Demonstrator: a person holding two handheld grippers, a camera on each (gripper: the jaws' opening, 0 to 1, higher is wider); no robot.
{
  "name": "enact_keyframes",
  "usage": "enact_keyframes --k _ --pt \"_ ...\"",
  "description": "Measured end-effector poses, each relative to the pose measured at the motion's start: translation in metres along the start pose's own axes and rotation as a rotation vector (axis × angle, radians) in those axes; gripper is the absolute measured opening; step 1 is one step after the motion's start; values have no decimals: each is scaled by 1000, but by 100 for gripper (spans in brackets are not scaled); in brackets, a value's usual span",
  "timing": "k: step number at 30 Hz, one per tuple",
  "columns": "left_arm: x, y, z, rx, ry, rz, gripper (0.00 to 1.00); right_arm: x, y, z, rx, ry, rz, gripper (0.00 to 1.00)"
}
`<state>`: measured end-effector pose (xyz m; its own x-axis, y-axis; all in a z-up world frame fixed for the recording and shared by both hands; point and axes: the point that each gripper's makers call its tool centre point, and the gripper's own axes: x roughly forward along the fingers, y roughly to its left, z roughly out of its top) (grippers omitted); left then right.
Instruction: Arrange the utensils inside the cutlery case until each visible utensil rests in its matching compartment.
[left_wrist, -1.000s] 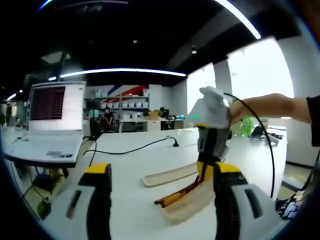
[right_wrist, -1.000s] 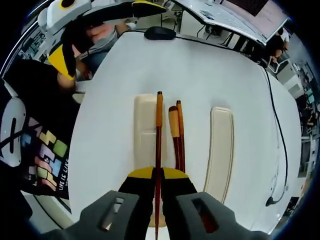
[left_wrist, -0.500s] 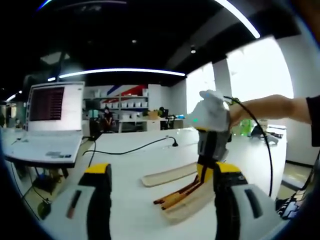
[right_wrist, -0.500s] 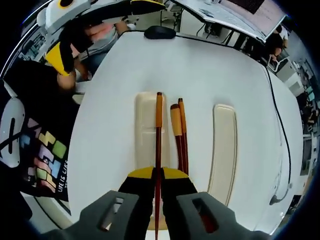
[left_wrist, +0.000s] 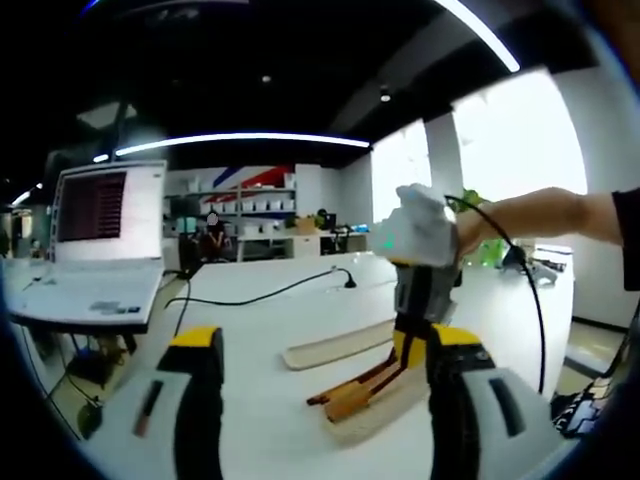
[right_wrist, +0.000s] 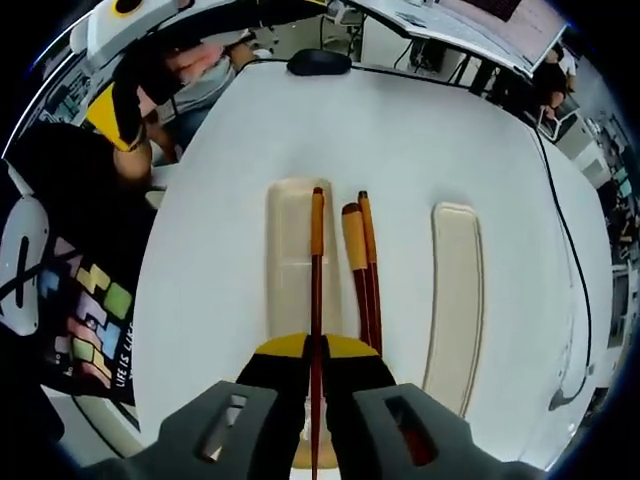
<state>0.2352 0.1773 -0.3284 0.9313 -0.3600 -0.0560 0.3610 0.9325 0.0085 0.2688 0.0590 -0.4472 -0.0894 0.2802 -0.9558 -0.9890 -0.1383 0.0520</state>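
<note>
Right gripper (right_wrist: 312, 352): we've got it clamped on one chopstick (right_wrist: 316, 290), jaws closed tight around the dark shaft. In the left gripper view we see the same gripper (left_wrist: 412, 345) coming in from the right, pointing down at the table.

Held chopstick: runs straight ahead from the jaws, orange band near the far tip, hanging over the case base (right_wrist: 295, 255). Can't tell if the tip is touching the case or just above it.

Case base: cream tray with a divider across its middle, lying lengthwise on the white table (right_wrist: 400, 140). In the left gripper view it's the nearer cream piece (left_wrist: 385, 405).

Other utensils: a second chopstick (right_wrist: 370, 270) and a wider utensil with an orange handle (right_wrist: 354, 255) lie side by side on the table just right of the case base, outside it.

Lid (right_wrist: 455, 290): long cream piece well off to the right, apart from everything else. The left gripper view shows it further back (left_wrist: 335, 344).

Left gripper (left_wrist: 320, 400): jaws wide apart, holding nothing, hovering above the table, and we see it (right_wrist: 115, 105) at the upper left of the right gripper view.

Background: open laptop (left_wrist: 95, 250) at the left, a black cable (left_wrist: 270, 296) across the table, a mouse (right_wrist: 318, 64) at the far edge.
</note>
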Motion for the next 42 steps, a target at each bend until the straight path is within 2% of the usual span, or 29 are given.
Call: enact_keyframes --k 17,42 --pt "2 0 -2 5 12 3 87 6 3 -6 -21 18 -8 3" --pt "1 -1 -3 10 18 5 86 4 1 0 -24 -12 -16 4"
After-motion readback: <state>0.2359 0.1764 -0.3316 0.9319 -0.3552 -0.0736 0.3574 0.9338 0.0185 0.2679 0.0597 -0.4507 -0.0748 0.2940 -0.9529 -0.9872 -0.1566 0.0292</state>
